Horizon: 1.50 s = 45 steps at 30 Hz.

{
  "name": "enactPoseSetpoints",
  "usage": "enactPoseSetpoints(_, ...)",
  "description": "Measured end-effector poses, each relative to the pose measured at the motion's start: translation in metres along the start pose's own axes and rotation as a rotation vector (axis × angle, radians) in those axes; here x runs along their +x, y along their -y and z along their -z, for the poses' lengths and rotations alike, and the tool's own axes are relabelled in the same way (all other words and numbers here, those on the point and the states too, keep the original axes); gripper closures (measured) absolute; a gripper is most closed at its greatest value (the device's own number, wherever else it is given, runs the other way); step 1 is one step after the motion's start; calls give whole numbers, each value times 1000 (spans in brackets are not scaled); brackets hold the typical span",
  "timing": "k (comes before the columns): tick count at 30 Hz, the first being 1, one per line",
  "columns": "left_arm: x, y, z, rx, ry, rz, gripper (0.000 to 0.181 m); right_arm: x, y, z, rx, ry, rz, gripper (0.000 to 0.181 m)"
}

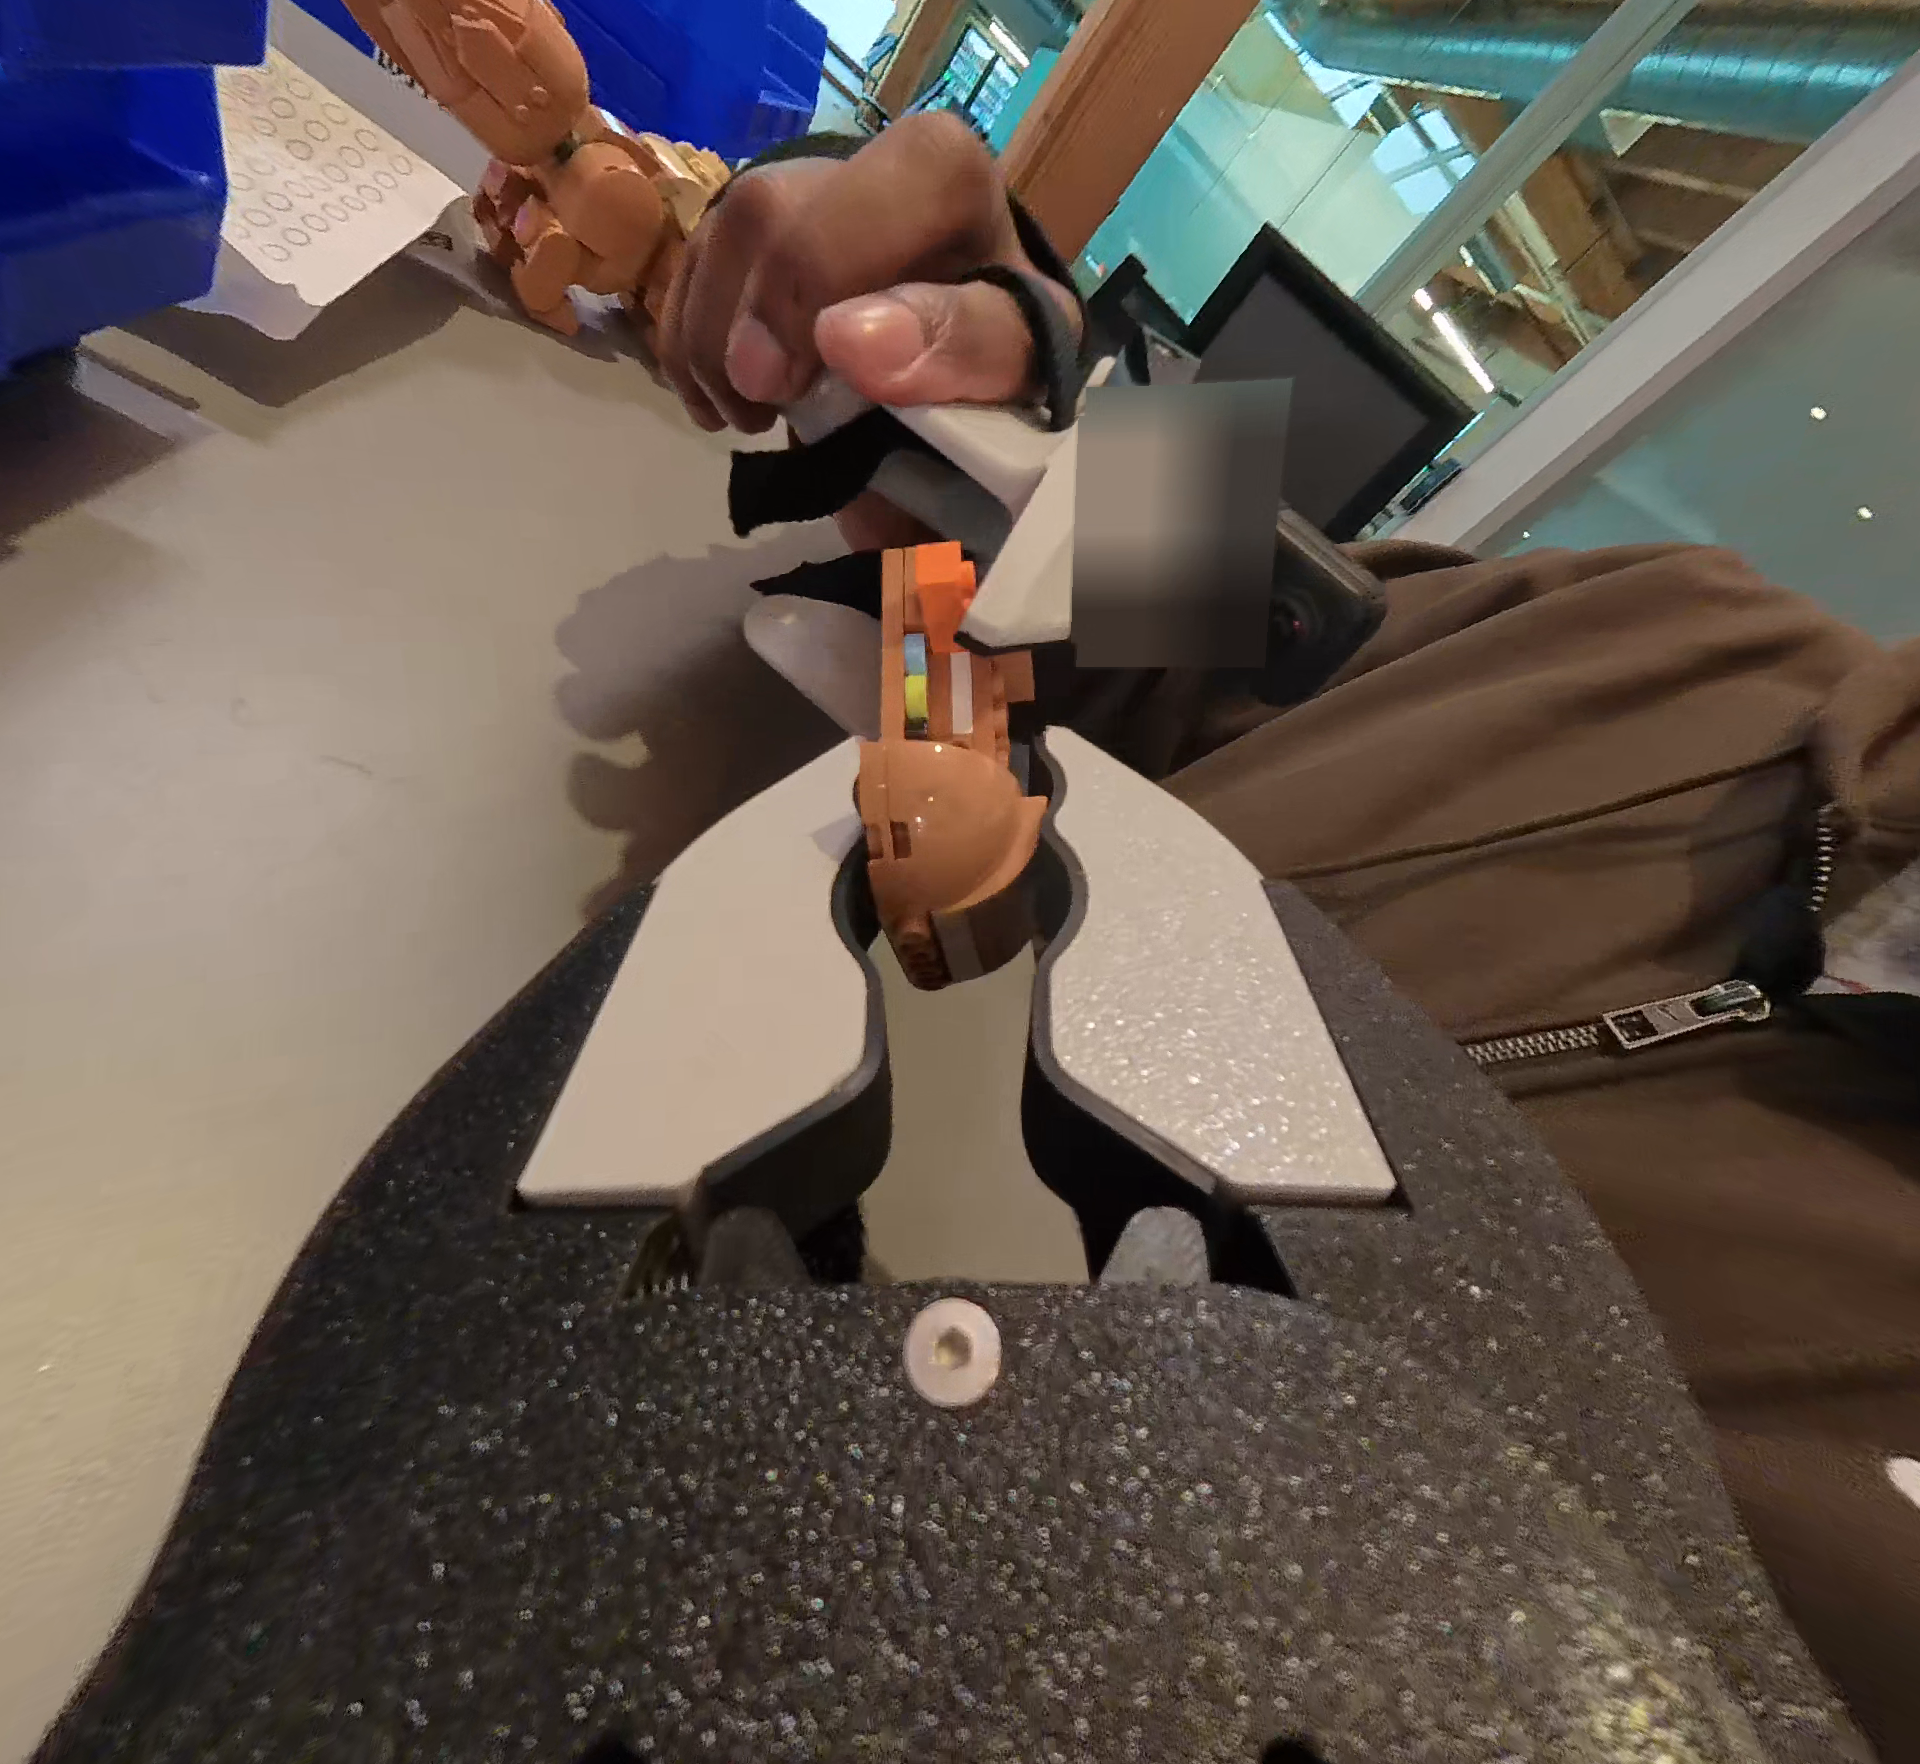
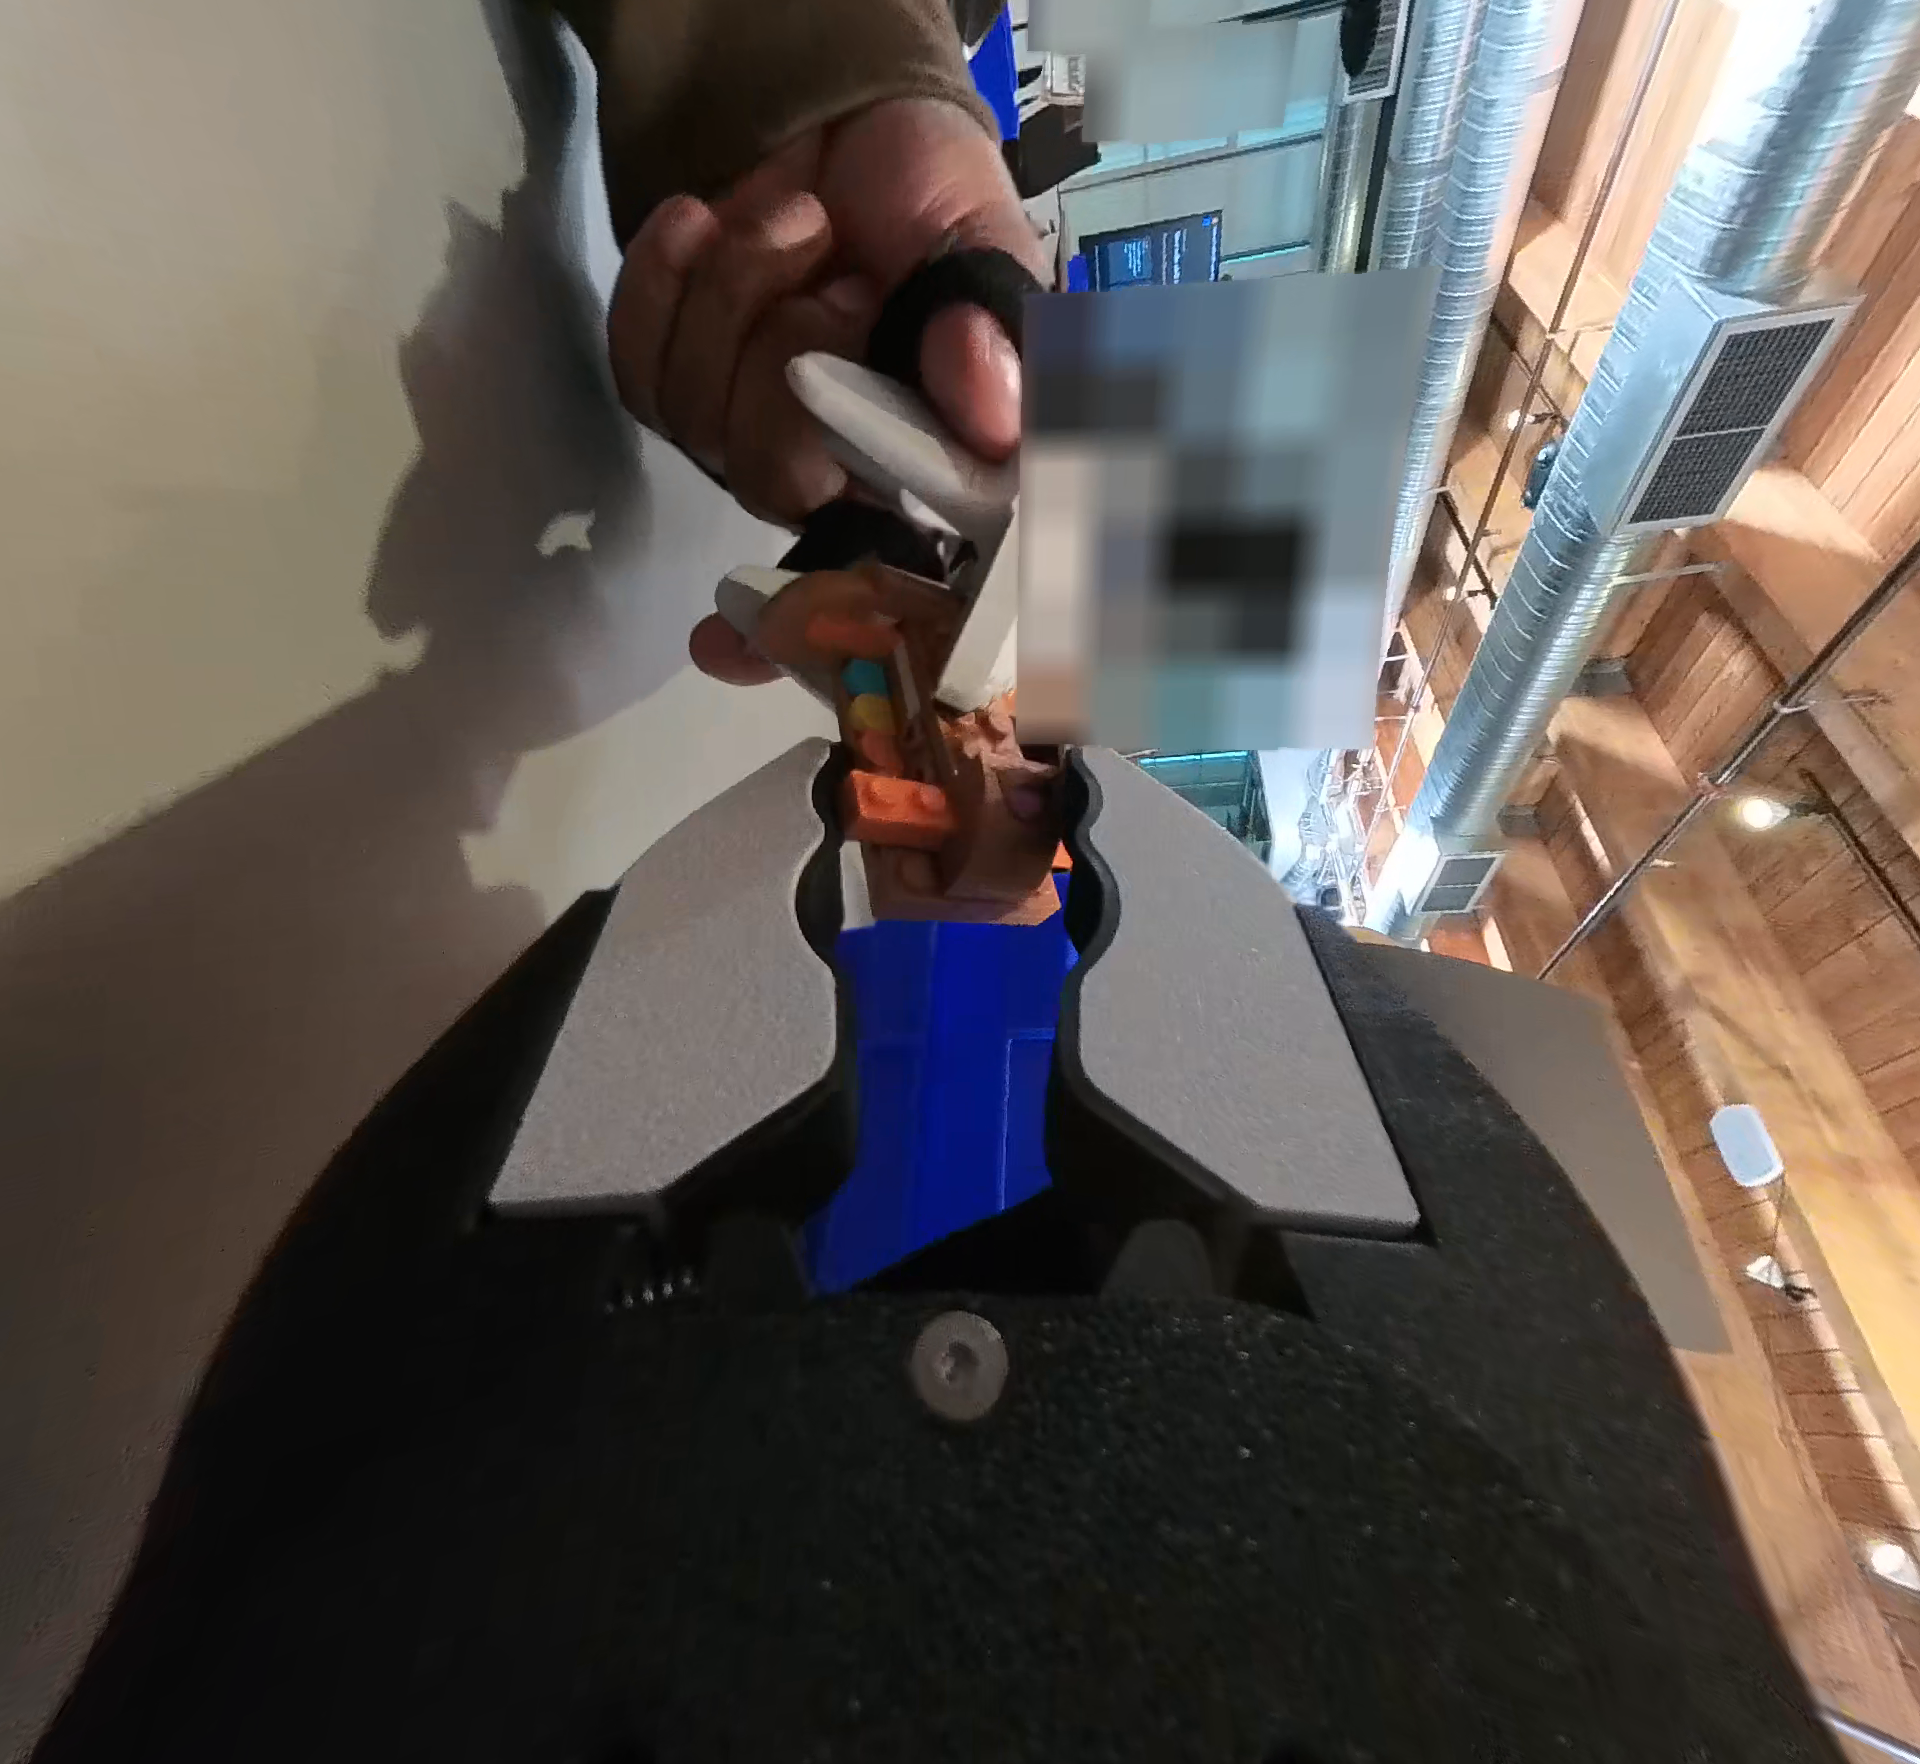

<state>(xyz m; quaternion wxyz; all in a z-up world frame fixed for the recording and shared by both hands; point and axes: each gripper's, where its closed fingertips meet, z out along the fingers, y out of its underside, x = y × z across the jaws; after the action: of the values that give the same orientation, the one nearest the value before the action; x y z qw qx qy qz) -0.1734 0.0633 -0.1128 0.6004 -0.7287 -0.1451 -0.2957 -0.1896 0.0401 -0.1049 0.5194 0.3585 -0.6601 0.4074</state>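
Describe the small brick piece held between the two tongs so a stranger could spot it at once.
Start at the pale table with blue bins. Above it, the left tongs and right tongs meet on one small brick assembly. Unlike the larger brown brick figure lying by the bins, it has a smooth domed end and coloured studs inside.

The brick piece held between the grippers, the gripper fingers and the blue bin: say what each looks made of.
Brick piece: moulded plastic, it seems, glossy; its rounded brown end carries a sharp highlight. The left gripper and right gripper both clamp it.
Gripper fingers: likely printed plastic, matt grey, grainy with fine sparkle.
Blue bin: looks like rigid plastic, smooth with a soft sheen.
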Motion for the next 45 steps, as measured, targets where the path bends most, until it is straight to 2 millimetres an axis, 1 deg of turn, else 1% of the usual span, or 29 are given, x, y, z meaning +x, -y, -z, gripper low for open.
enactPoseSetpoints(7,-2,-5,-1,-20,-20,40,156,-6,0,0,-36,42,-8,143)
enactPoseSetpoints(10,-5,-10,-3,-45,-1,41,155,-11,-2,1,-54,68,-21,143)
enactPoseSetpoints(13,-8,-14,-5,-72,7,52,155,-16,-2,2,-63,101,-51,143)
enactPoseSetpoints(15,-12,-19,-6,-106,47,22,153,-20,-4,2,-74,143,-96,143)
enactPoseSetpoints(23,-19,-21,-6,-137,104,-18,151,-24,-5,2,-76,208,-233,144)
enactPoseSetpoints(26,-25,-24,-6,-158,149,-33,151,-30,-8,1,-86,232,-257,144)
enactPoseSetpoints(33,-32,-25,-5,-170,190,-34,151,-35,-13,0,-88,255,-318,143)
enactPoseSetpoints(45,-37,-26,-6,-186,218,-30,151,-41,-15,-1,-68,309,-427,143)
